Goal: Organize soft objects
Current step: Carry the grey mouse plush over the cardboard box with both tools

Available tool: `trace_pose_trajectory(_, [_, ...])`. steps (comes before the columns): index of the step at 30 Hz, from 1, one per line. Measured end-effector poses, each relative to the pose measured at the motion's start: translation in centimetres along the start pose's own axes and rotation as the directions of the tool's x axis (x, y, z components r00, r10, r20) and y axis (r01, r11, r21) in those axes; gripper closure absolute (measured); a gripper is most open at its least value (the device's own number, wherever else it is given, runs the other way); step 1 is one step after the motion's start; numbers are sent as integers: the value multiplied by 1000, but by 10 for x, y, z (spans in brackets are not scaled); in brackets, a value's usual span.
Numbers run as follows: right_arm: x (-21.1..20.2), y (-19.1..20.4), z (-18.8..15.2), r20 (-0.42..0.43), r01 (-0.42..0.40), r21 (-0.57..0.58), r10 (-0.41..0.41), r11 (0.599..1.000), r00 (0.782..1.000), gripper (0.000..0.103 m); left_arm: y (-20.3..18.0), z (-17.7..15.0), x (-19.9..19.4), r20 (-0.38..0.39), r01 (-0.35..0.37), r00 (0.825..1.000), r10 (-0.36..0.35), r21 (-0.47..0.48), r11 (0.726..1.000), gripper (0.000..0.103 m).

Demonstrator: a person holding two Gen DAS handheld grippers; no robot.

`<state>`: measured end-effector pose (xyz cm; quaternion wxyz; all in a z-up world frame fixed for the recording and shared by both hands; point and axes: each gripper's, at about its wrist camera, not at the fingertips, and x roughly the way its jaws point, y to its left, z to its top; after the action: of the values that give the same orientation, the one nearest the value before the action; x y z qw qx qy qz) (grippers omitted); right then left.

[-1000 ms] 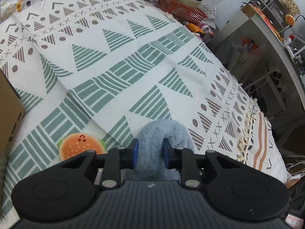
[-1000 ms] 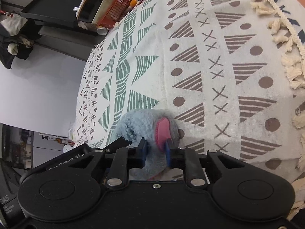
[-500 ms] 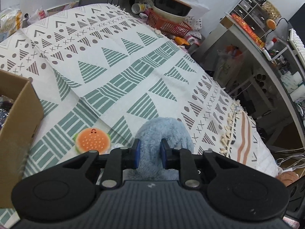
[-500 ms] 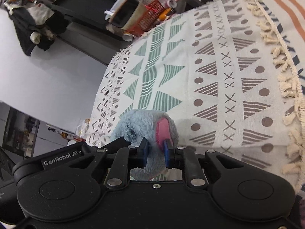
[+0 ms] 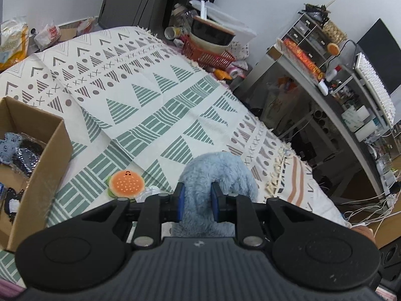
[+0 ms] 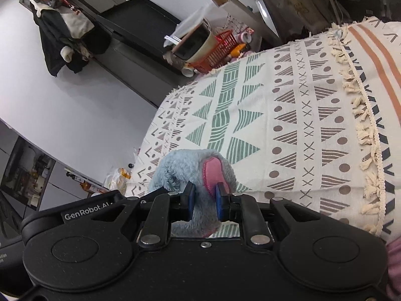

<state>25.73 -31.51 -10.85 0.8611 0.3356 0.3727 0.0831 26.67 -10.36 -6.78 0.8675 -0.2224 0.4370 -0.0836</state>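
At the far left of the left wrist view, an open cardboard box (image 5: 37, 165) sits on the patterned blanket (image 5: 155, 105) with dark items inside. Just right of it, a small burger toy (image 5: 126, 183) lies on the blanket, close in front of the left gripper (image 5: 196, 202). That gripper is clamped on a fluffy blue plush toy (image 5: 220, 173), which curls up and over between its fingers. In the right wrist view, the right gripper (image 6: 203, 202) pinches the same plush toy (image 6: 185, 168) near a pink patch, above the blanket (image 6: 300, 125).
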Motion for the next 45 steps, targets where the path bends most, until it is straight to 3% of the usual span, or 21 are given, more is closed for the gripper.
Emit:
trace_pose_trajectory(25, [-43,77,-48,56,-33,-80,38,996,998,86,48,-4,-93,98,62,994,-57,-51,997,83])
trace_pose_trajectory(45, [-23,143,-92,21,-65,-170,70,983,997,86,129,-2,-134,162,68,986,-44,-146,987,83])
